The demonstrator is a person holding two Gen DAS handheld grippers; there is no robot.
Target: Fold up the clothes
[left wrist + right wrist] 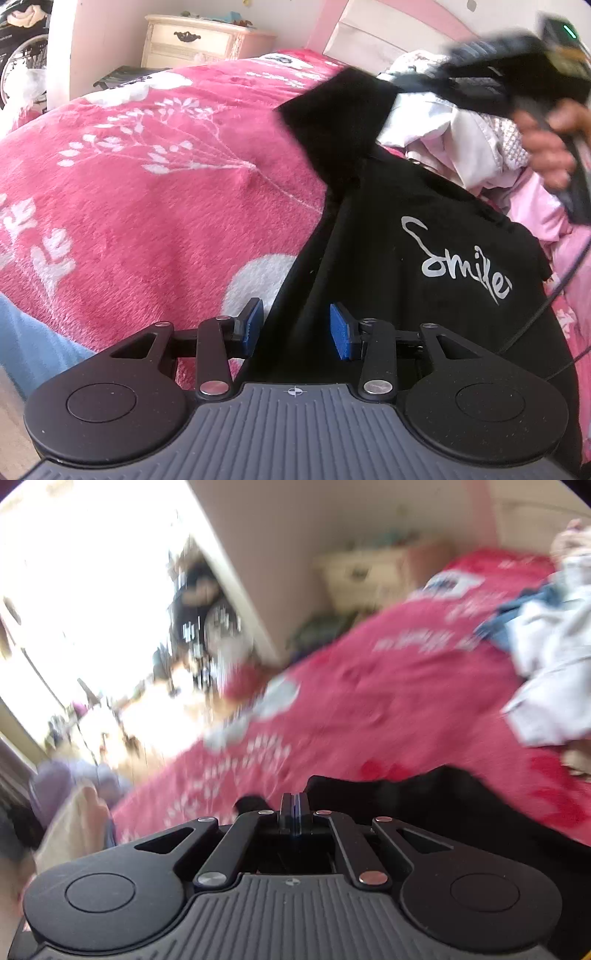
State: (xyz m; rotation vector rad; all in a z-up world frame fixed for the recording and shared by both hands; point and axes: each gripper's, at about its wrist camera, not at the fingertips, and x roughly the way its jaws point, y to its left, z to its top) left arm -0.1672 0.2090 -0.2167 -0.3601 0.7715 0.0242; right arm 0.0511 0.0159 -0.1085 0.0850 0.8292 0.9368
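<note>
Left wrist view: black shirt (pixel 424 266) lies on the bed (pixel 147 192) at 3 o'clock; left tool (pixel 296 328) is released astride its hem. Right tool (pixel 294 814), clenched, lifts a sleeve at 1 o'clock. Clamp the hem before folding.

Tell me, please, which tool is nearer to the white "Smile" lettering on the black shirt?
Left. The left tool sits low at the black shirt's lower edge, just below the lettering. The right tool is raised above the shirt's far end, beyond the lettering.
</note>
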